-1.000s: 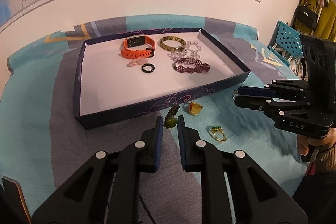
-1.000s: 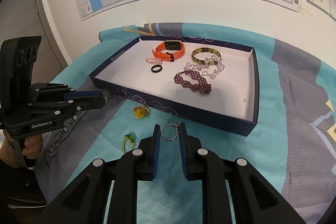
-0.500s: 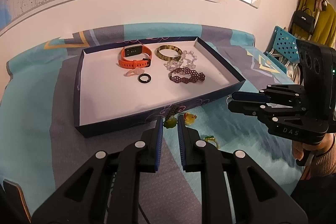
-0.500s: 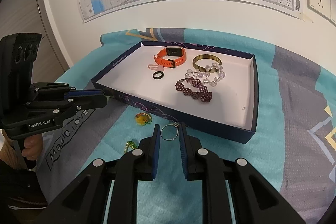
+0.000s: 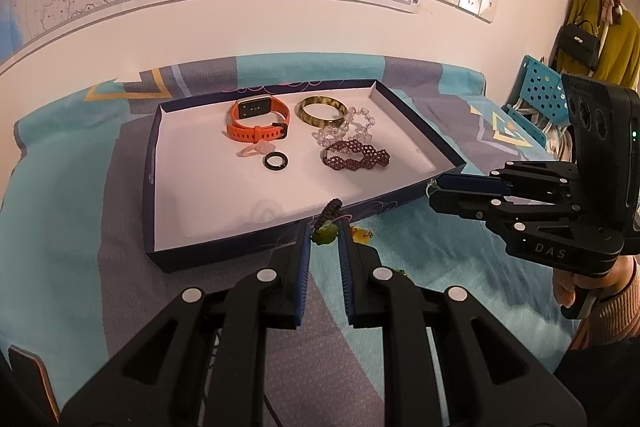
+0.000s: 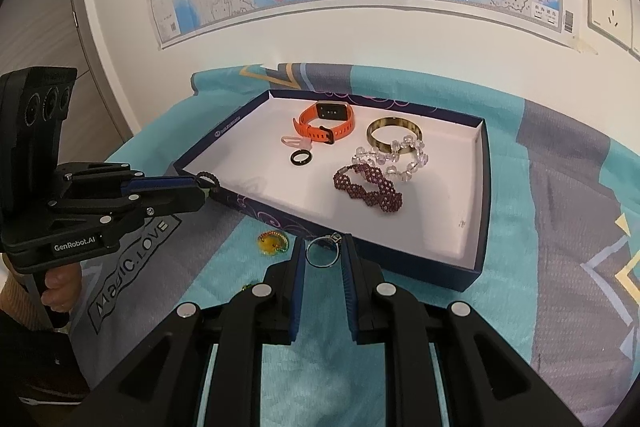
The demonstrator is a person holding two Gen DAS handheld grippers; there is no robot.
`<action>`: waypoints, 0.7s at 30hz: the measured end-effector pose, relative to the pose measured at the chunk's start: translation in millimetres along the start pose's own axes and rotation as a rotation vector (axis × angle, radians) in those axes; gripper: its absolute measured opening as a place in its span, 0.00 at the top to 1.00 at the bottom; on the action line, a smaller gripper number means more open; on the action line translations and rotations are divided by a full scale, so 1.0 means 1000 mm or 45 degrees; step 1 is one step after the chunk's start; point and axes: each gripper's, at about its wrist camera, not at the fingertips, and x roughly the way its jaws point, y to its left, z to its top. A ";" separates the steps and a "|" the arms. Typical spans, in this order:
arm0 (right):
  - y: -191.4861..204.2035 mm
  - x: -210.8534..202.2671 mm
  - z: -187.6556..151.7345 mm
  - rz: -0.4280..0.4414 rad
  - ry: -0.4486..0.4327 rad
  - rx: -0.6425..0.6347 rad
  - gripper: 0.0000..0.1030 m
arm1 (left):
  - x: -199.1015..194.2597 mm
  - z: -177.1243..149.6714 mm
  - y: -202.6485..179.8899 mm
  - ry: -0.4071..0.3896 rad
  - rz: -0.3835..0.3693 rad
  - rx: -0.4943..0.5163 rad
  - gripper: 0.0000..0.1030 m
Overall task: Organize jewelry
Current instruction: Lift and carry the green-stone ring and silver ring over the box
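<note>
Silver ring (image 6: 323, 253): light, rigid, slippery; right hand-held gripper (image 6: 323, 254) clamped across band, left hand-held gripper (image 5: 323, 233) clamped on braided green-pendant cord (image 5: 326, 223).

My two wrist views look down, close, toward the tray (image 5: 416, 143) at 12 o'clock; both share it.

Your tray (image 5: 154, 163) sits on the bedspread (image 5: 72, 187) with its far side toward the wall. Inside, the watch (image 5: 256, 125) lies at the back, the bangle (image 5: 322, 110) to its right, the clear bead bracelet (image 5: 348, 129) touching the bangle's near side, the woven bead bracelet (image 5: 356, 159) in front of that — and the small ring (image 5: 275, 161) in front of the watch. Before the tray's near wall, on the bedspread, lies a beaded charm (image 6: 272, 242). Your left claw (image 5: 324, 233) holds a braided cord (image 5: 330, 213) at that wall; your right claw (image 6: 323, 253) holds a ring with a stone (image 6: 322, 254) beside it.
</note>
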 end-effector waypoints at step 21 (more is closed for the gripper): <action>-0.001 0.008 0.016 -0.015 -0.017 -0.034 0.84 | 0.000 0.012 0.006 -0.022 0.010 -0.004 0.86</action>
